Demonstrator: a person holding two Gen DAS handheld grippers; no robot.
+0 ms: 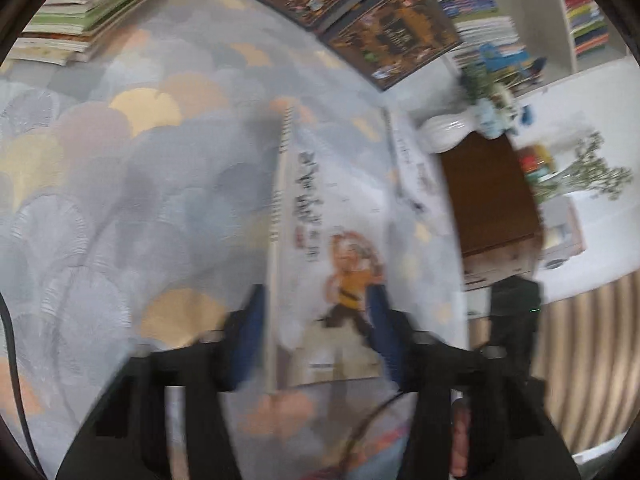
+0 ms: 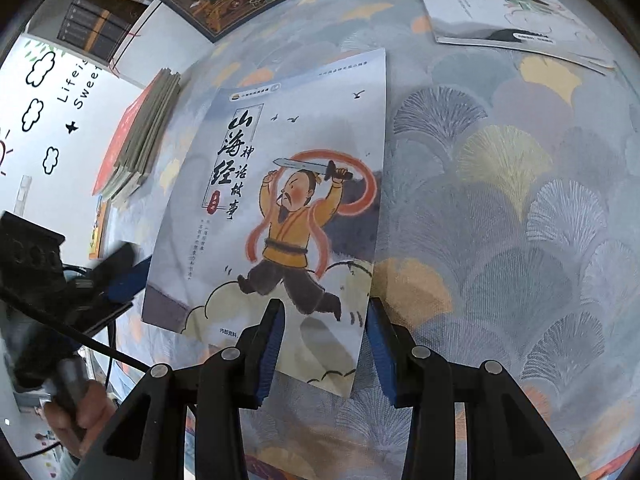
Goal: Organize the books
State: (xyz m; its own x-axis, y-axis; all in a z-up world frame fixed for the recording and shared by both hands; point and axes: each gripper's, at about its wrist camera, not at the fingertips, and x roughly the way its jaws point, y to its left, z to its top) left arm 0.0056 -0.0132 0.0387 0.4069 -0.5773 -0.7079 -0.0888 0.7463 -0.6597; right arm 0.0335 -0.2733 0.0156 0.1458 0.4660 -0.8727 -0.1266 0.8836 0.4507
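Storybook (image 2: 280, 208) long axis runs away from both grippers: left gripper (image 1: 316, 336) straddles near edge (grip unclear, blurred), right gripper (image 2: 324, 344) slightly open over near right corner.

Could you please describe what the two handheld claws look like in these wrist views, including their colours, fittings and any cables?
Both are matte black, angular plastic. The right claw has two fingers lined with blue ribbed pads and round silver pivot pins on its linkage. The left claw has the same blue pads; from the right wrist view, a black cable trails from its boxy black body. No sleeves are visible.
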